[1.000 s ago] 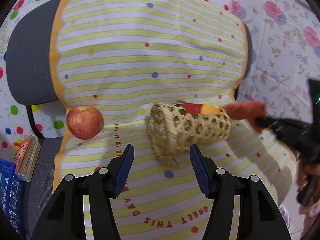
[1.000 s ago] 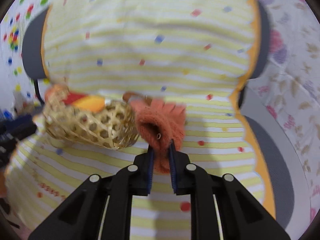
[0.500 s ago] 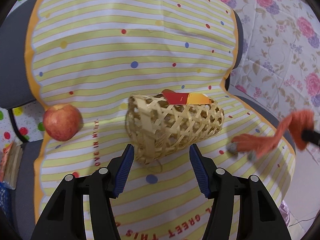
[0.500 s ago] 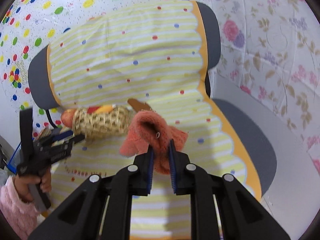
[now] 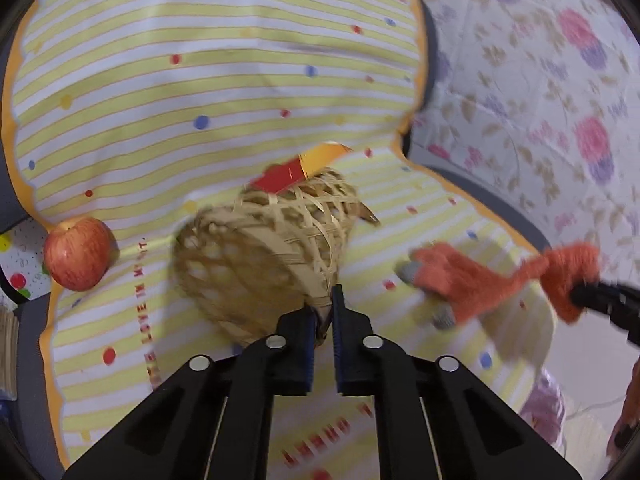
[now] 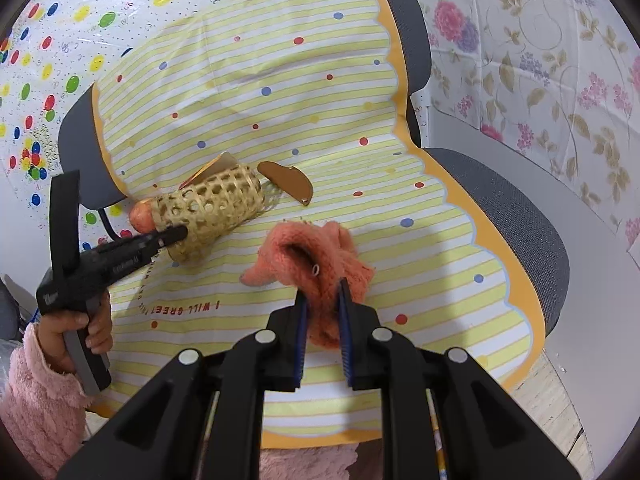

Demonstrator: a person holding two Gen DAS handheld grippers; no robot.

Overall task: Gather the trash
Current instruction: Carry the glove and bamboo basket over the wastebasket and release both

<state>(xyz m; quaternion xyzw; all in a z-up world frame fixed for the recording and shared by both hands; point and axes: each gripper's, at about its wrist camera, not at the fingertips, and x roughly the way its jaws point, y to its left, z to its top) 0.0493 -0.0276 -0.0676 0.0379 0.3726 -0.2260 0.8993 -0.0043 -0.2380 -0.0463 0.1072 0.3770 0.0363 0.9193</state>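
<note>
While the left gripper [image 5: 323, 322] has its fingers pinched on the rim of the woven bamboo basket [image 5: 264, 256], which lies on its side on the striped cloth [image 6: 280, 92] draped over the grey chair [image 6: 516, 216], a red-and-yellow wrapper [image 5: 304, 166] pokes from the basket's far end. The right gripper [image 6: 323, 322] has its fingers clamped on an orange knitted glove [image 6: 316, 256] hanging over the cloth, near the basket. A red apple [image 5: 78, 253] sits left of the basket, and a brown leather scrap [image 6: 286, 181] lies just beyond it.
</note>
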